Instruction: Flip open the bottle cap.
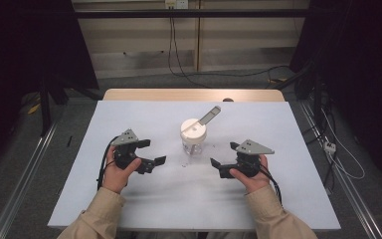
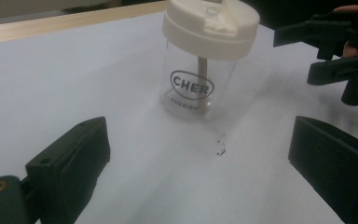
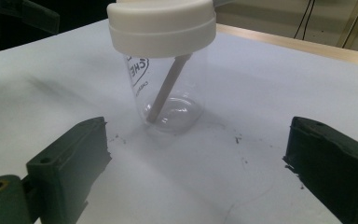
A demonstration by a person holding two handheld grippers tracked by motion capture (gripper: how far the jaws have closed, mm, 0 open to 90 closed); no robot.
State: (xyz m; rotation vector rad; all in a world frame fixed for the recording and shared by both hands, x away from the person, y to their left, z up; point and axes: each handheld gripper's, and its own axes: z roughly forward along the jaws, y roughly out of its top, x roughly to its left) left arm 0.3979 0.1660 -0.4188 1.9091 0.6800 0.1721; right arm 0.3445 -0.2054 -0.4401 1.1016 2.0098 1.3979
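Observation:
A clear plastic cup (image 1: 194,142) with a white lid and a beige straw (image 1: 210,115) stands upright at the middle of the white table (image 1: 129,114). My left gripper (image 1: 155,152) is to the cup's left, open and aimed at it. My right gripper (image 1: 224,154) is to the cup's right, also open and aimed at it. In the left gripper view the cup (image 2: 200,70), printed "CHER", stands beyond the open left gripper (image 2: 200,158), with the right gripper (image 2: 335,51) farther off. The right gripper view has the cup (image 3: 168,60) just past the open right gripper (image 3: 196,163). Neither gripper touches the cup.
Small dark specks (image 2: 221,147) lie on the table in front of the cup. A wooden edge (image 1: 194,94) runs along the table's far side. Cables (image 1: 338,154) trail on the floor at the right, and metal rails (image 1: 25,174) flank the table.

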